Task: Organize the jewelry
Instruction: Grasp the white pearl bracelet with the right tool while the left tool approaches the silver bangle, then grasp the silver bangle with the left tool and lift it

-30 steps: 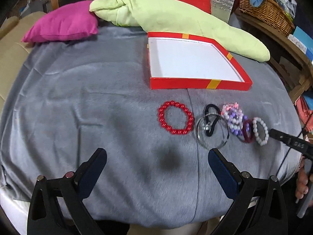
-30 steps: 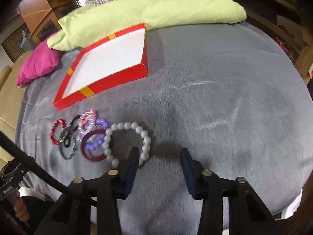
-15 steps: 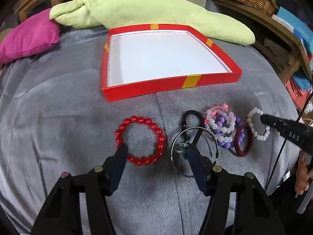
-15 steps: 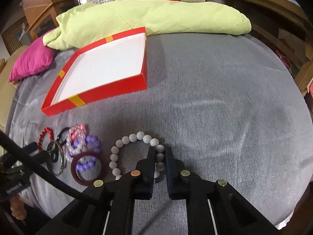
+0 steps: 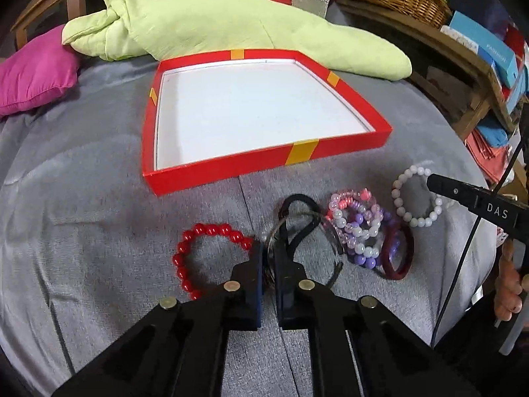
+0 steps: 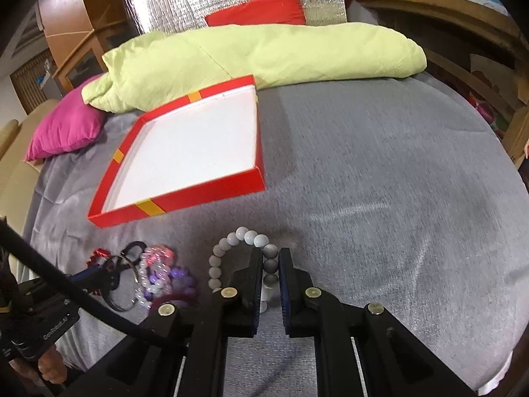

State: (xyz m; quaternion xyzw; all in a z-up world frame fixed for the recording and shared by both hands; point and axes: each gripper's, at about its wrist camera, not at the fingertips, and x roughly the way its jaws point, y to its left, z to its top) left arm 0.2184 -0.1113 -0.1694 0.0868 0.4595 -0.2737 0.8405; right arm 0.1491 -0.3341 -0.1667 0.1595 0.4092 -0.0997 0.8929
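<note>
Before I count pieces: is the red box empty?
Empty. The box shows only bare white floor; every bracelet lies outside it on the grey cloth.

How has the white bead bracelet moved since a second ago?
Yes. The white bead bracelet, now pinched in the right gripper, has tipped up off the grey cover, its far side nearer the red box.

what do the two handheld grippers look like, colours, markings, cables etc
Both are matte black plastic with angular two-finger frames. The left gripper and right gripper carry blue pads on the inner finger faces and round silver pivot screws along the fingers. Seen from the left wrist, the right gripper's body bears white "DAS" lettering, and a thin black cable hangs beside it. No sleeve is visible.
</note>
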